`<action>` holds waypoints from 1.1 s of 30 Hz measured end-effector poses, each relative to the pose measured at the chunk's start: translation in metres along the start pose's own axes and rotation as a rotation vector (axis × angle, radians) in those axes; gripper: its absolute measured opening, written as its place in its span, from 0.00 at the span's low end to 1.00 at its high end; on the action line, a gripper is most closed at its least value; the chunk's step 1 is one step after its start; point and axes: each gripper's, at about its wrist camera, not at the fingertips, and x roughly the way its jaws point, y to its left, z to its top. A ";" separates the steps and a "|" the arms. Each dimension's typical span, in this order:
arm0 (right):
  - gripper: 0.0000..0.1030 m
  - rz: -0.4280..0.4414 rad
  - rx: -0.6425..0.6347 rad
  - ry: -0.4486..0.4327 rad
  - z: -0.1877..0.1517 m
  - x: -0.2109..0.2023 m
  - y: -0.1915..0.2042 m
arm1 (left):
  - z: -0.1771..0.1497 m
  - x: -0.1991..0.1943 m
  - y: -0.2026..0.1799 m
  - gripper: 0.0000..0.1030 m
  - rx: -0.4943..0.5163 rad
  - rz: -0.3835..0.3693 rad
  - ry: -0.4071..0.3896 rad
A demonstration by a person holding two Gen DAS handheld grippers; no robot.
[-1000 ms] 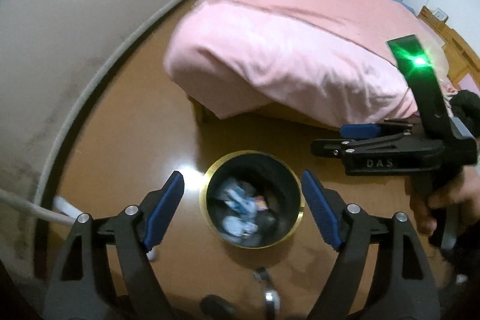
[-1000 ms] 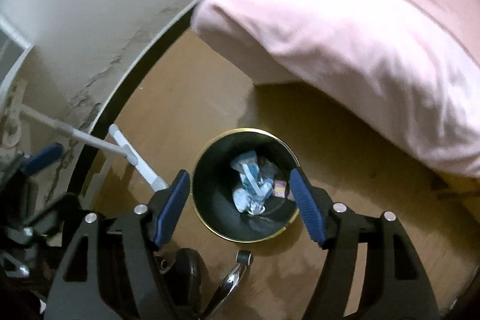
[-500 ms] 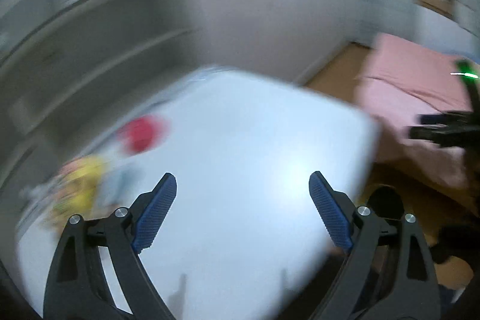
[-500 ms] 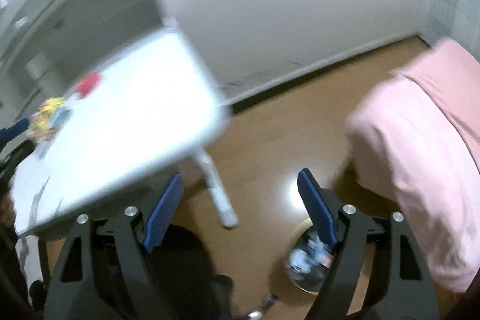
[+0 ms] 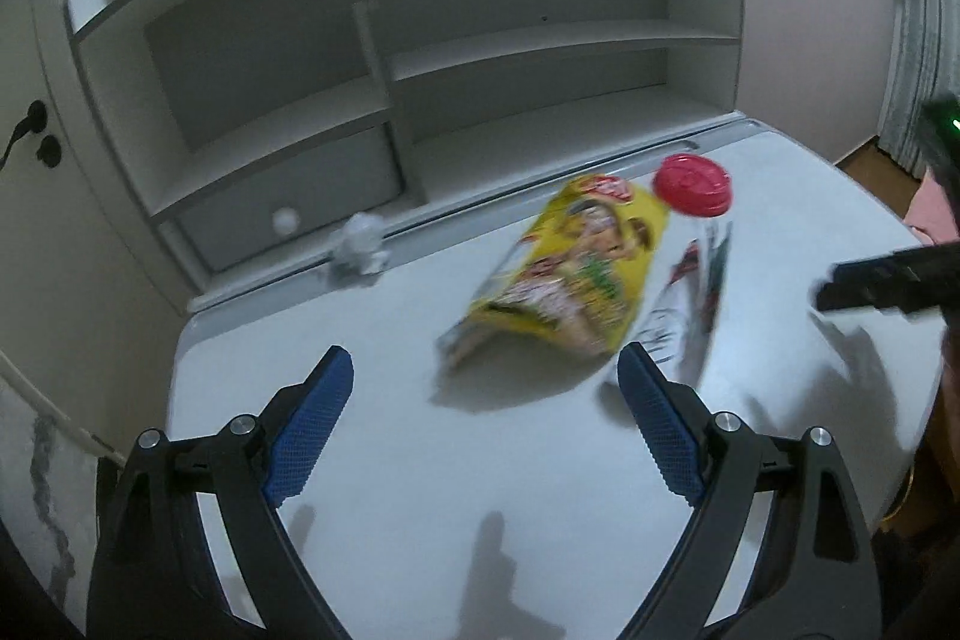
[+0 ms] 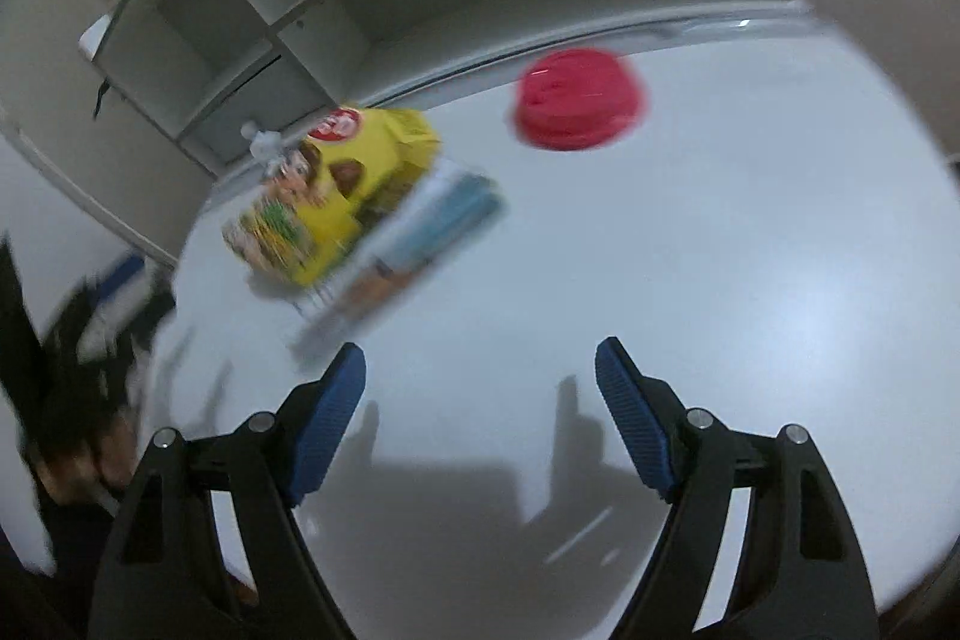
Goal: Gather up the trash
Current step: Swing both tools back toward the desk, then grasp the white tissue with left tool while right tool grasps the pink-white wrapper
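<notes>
White desk [image 5: 420,490] backed by a shelf unit [image 5: 420,58]. Lying on it: yellow snack bag [image 5: 564,274], a printed wrapper [image 5: 690,304] just beside it, a red lid [image 5: 693,184] behind, crumpled white paper [image 5: 360,250] at the back edge.

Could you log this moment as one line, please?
left gripper: open, empty | right gripper: open, empty | yellow bag, red lid: on desk

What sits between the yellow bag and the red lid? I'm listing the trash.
A flat printed wrapper lies beside the yellow bag, toward the red lid; right wrist view.
</notes>
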 end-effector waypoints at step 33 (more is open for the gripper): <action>0.06 -0.078 -0.010 0.027 0.025 0.021 0.021 | 0.064 0.187 0.105 0.62 -0.264 0.123 0.215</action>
